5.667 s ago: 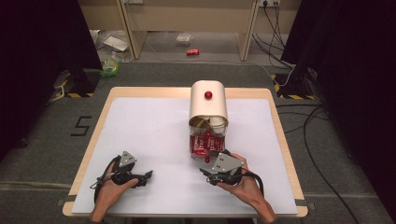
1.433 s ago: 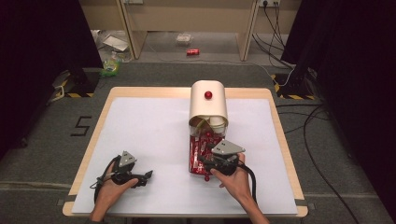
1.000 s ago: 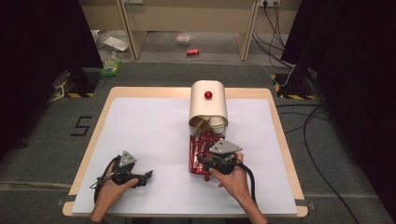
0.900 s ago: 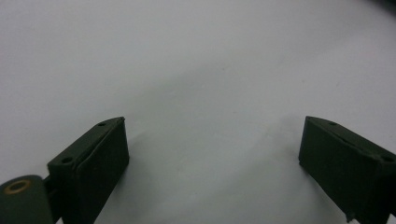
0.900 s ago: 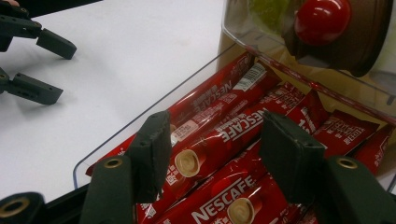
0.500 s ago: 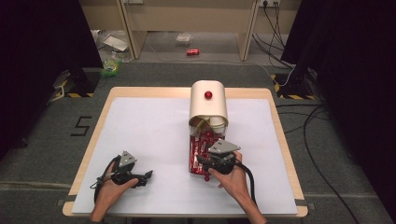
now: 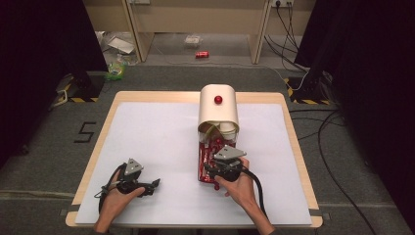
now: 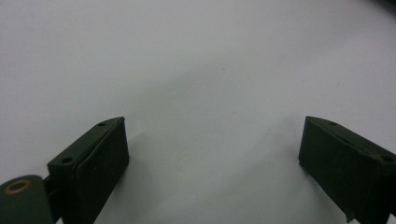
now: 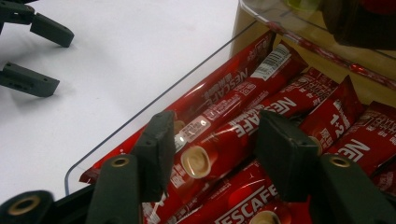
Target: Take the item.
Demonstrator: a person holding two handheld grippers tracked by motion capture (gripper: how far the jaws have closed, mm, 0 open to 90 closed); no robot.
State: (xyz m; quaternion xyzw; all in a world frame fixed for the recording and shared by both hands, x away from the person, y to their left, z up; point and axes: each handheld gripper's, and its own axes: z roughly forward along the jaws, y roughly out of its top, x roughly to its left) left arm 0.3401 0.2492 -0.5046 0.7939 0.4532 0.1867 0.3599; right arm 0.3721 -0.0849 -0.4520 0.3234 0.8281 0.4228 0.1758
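Left of the clear tray (image 7: 201,166), the left gripper (image 7: 151,184) rests on the white desk (image 7: 161,142), jaws wide apart and empty. Over that tray, the right gripper (image 9: 210,144) has just been narrowing its half-open jaws around a red Nescafé coffee stick (image 9: 224,135), likely starting a pick; pads not yet clamped.

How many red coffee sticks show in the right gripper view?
About 7 coffee sticks in the clear tray: two along the left wall, one between the right hand-held gripper jaws, two lower down, two at right. More may be hidden beneath.
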